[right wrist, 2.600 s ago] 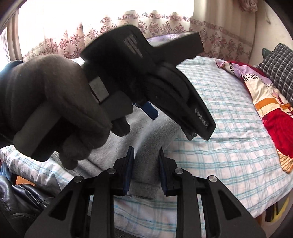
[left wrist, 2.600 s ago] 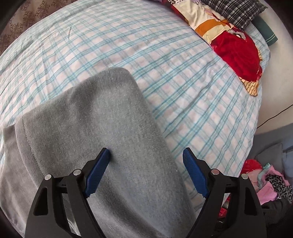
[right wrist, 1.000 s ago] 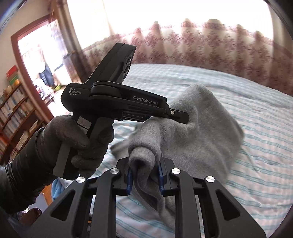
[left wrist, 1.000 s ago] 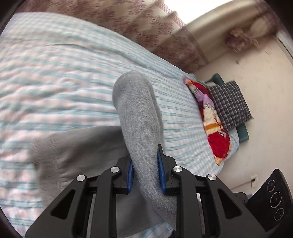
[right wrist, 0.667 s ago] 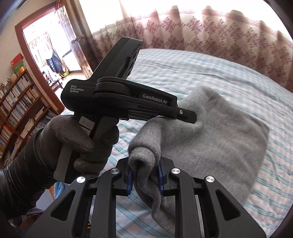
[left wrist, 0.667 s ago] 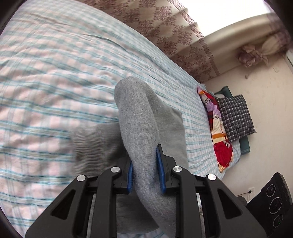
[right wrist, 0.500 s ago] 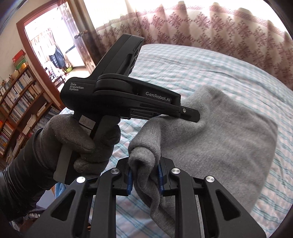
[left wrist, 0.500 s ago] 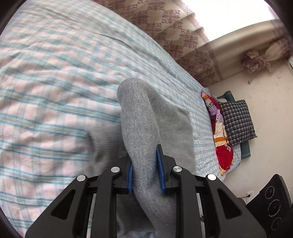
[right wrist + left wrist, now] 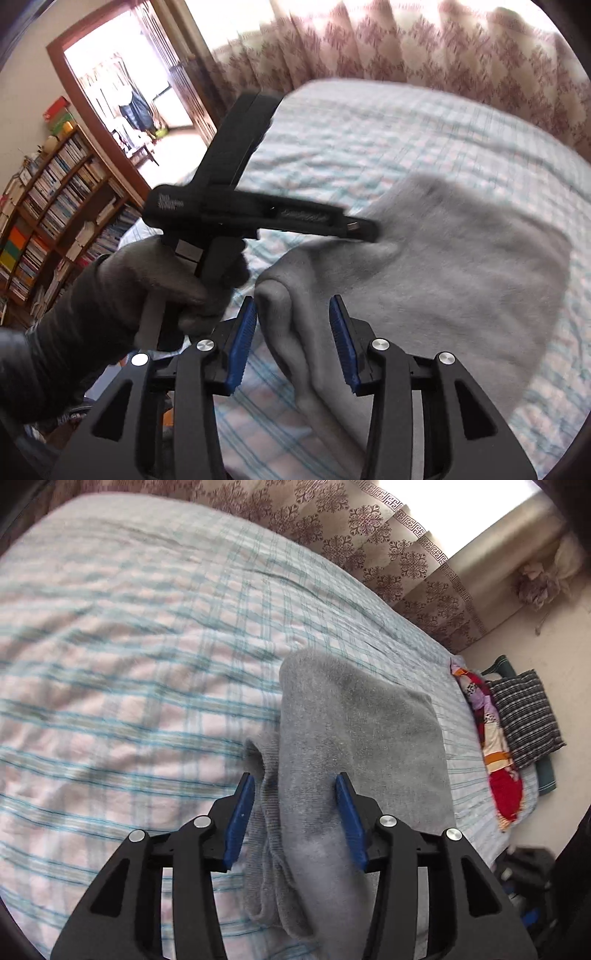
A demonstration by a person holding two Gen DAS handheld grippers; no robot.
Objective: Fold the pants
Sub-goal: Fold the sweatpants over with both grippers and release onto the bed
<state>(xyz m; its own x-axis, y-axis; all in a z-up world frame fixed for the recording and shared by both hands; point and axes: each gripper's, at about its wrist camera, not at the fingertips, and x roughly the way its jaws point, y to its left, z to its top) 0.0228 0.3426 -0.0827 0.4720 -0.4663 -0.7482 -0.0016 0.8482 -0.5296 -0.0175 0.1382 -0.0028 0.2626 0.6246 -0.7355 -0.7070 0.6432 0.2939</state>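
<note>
Both grippers letting go of the folded pants

Nearest, the left gripper and right gripper have just been opening; their blue pads stand apart with the soft grey knitted pants between them, unclamped. The pants lie doubled over near the front edge of the blue-and-pink checked bed sheet. The fold looks laid; perhaps smoothing remains.

Checked bedsheet, patterned curtain, perhaps bookshelves
</note>
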